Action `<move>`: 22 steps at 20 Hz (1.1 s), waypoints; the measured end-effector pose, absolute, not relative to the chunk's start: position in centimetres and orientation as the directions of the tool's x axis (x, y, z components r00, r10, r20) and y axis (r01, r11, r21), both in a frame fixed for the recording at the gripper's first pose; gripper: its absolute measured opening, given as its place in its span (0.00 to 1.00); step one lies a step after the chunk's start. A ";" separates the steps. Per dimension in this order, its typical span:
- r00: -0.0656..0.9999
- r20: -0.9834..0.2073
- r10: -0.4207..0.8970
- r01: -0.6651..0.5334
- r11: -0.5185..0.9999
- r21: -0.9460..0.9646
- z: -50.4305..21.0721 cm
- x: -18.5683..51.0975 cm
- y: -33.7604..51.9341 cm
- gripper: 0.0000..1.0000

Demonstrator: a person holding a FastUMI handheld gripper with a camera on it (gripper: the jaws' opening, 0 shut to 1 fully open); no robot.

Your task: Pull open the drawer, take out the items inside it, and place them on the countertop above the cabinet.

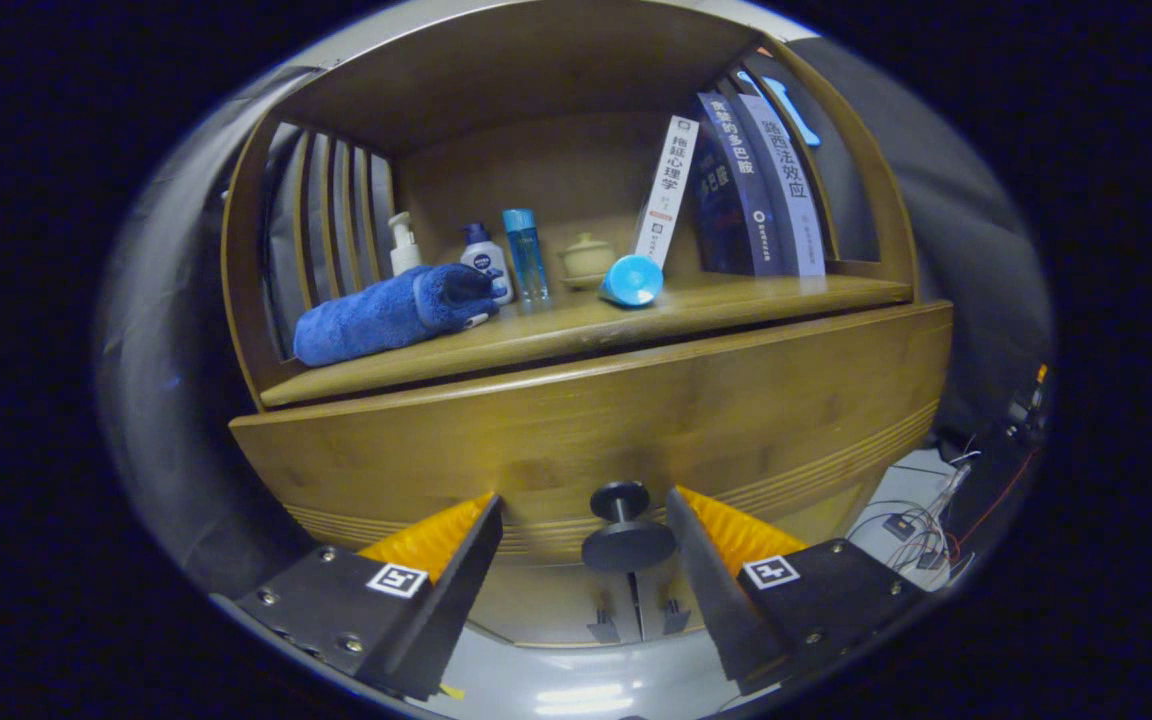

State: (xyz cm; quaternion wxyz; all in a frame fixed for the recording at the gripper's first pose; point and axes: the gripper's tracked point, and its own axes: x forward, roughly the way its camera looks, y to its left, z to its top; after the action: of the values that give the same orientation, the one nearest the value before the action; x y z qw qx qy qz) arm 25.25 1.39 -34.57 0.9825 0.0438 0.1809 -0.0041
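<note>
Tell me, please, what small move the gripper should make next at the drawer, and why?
Probably close the gripper on the black knob. The knob sits between the two open fingers, which flank it without touching, and the drawer front looks shut against the cabinet, so nothing inside can be reached yet. A firm hold on the knob should come before any pull.

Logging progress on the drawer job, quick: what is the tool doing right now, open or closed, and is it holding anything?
Tool: open, holding nothing; the black drawer knob sits between its fingers, neither pressing on it.
</note>
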 end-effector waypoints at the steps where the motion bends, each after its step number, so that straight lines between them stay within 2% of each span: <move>1: 0.934 -0.357 0.008 0.023 0.996 0.081 -34.6 25.6 1.4 0.99; 4: 0.921 -0.390 -0.005 0.018 0.999 0.031 -35.2 25.9 1.4 0.99; 7: 0.931 -0.363 -0.028 0.019 0.999 -0.029 -34.0 26.2 1.5 0.99; 15: 0.979 -0.205 -0.011 0.018 0.999 0.031 -23.9 22.8 3.1 0.99; 22: 0.990 -0.144 -0.006 0.011 0.999 0.033 -15.3 17.6 3.4 0.99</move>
State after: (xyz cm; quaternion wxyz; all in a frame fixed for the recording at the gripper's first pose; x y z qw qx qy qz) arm 17.57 3.41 -15.26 0.9973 0.0167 0.0720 -0.0042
